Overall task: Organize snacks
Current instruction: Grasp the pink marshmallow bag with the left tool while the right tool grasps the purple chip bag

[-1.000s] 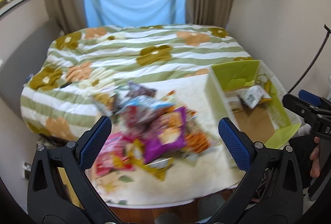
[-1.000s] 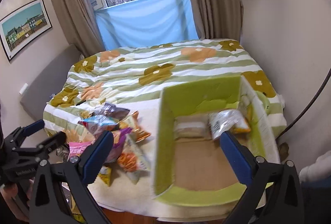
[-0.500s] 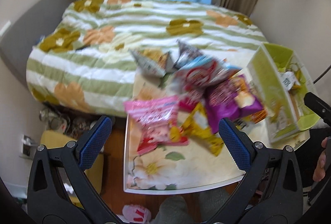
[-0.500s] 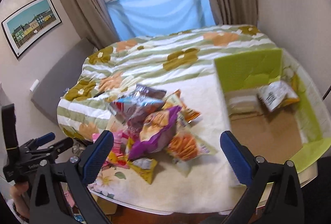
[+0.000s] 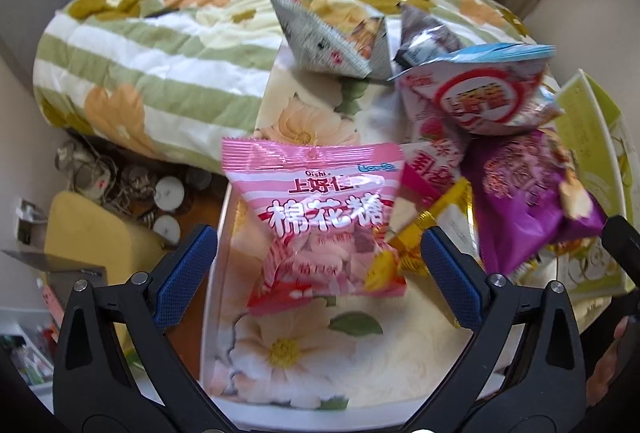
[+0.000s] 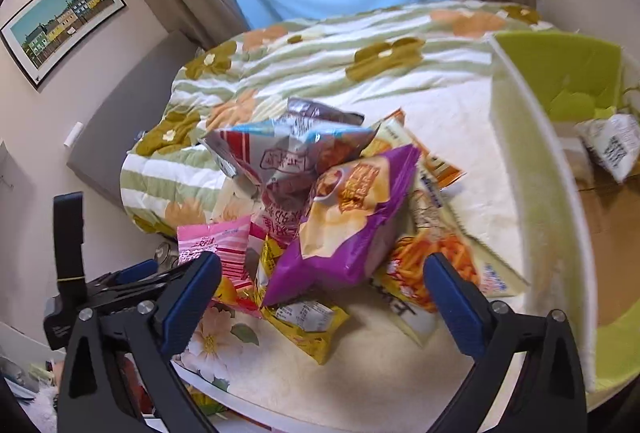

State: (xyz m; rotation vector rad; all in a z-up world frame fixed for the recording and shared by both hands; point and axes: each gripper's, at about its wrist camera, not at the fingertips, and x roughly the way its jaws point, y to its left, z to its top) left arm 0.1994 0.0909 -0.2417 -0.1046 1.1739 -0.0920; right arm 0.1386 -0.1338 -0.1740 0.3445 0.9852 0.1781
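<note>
A heap of snack bags lies on the floral-clothed table. In the left wrist view a pink marshmallow bag lies at the heap's near edge, and my left gripper is open just over its lower half, pads clear of it. In the right wrist view a purple chip bag tops the heap. My right gripper hangs wide above the bag's lower end, its jaws closing, nothing touching the pads. An orange snack bag and a yellow bag lie beneath. The green box stands to the right.
A white packet lies inside the green box. A bed with a flowered quilt abuts the table's far side. A yellow stool and cables sit on the floor to the left. The left gripper's body shows beside the heap.
Both grippers have come down toward the snack heap. The left view swung onto the pink bag at the table's near corner; the right view swung from the green box to the purple bag.
</note>
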